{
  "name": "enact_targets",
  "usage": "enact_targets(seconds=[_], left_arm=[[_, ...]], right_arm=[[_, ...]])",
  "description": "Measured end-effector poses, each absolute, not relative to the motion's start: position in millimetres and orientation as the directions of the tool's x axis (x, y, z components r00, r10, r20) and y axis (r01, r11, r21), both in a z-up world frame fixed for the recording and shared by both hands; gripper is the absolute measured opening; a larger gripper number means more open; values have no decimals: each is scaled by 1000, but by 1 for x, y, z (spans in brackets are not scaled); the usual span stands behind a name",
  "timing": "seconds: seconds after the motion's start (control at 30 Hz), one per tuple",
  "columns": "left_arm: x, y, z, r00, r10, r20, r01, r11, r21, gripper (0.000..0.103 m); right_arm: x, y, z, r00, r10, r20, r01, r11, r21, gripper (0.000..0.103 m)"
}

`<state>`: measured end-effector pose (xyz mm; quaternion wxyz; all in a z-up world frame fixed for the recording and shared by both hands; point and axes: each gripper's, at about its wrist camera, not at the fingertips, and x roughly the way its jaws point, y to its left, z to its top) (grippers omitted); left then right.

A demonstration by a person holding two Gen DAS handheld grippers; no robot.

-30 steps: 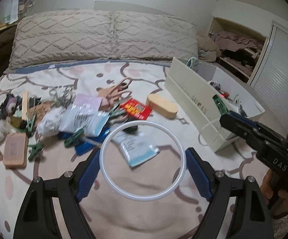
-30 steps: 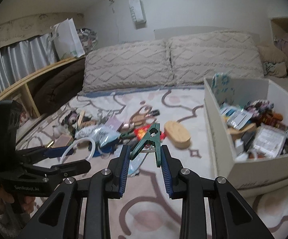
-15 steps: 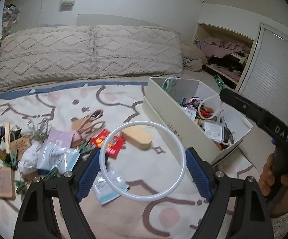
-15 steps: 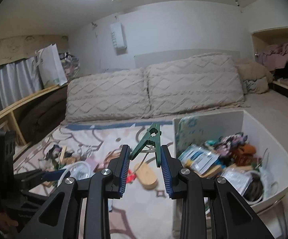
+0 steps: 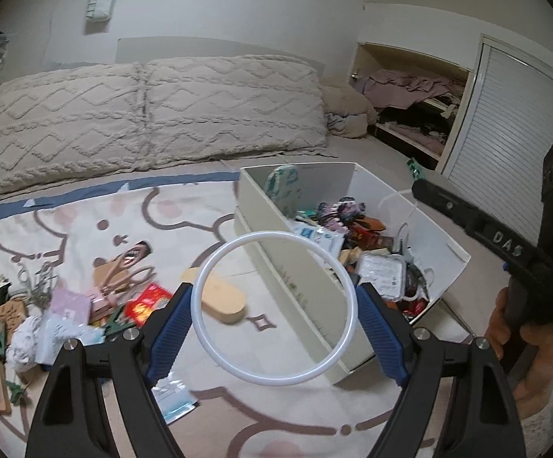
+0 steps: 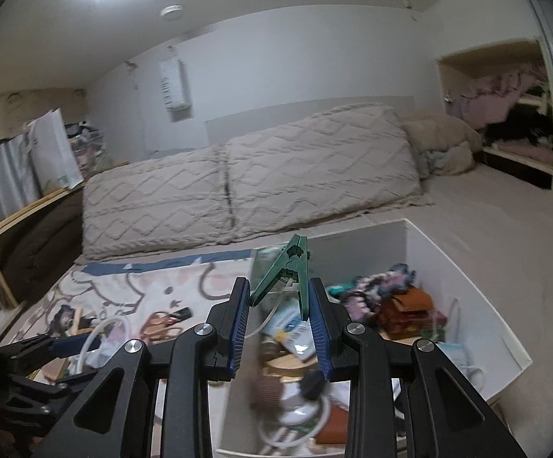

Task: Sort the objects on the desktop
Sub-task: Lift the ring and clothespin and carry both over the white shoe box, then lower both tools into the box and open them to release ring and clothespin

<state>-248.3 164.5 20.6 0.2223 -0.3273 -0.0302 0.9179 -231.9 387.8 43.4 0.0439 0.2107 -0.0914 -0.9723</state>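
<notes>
My left gripper (image 5: 274,315) is shut on a white ring (image 5: 215,263), held in the air over the near wall of the white box (image 5: 295,278). My right gripper (image 6: 278,311) is shut on a green clothespin (image 6: 290,269) and holds it above the white box (image 6: 471,286), which is full of small items. The right gripper also shows in the left wrist view (image 5: 414,170), over the box's far side. A heap of loose desktop objects (image 5: 47,305) lies on the bedspread left of the box.
A wooden oval brush (image 5: 219,299) lies just left of the box. Two knitted pillows (image 5: 143,114) line the back of the bed. A cupboard with clothes (image 5: 410,103) stands at the right. The left gripper shows low at the left of the right wrist view (image 6: 62,347).
Both grippers have moved right, from over the heap toward the box. The clothespin now hangs over the box interior and the ring is over its near wall.
</notes>
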Motion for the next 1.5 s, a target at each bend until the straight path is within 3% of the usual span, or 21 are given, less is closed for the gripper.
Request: enact_targets(seconds=[0.27,0.73,1.27,1.5], left_arm=[[-256,202,28,-669,467,-578,-442,-875,-197,84],[-274,225,29,-659,461,-594,-439,-878,-193,84],[-296,265,32,-620,464,-633,-466,-867,-179,84],[-309,290,19,-567,458,-685,-483,-858,-174,84]], right_arm=[[-240,406,25,-877,-81,-474,-5,-984,177,31],[-246,389,-13,-754,-165,-636,99,-985,138,31],[-225,398,-2,-770,-166,-616,105,-985,133,31],[-216,417,2,-778,-71,-625,17,-996,91,31]])
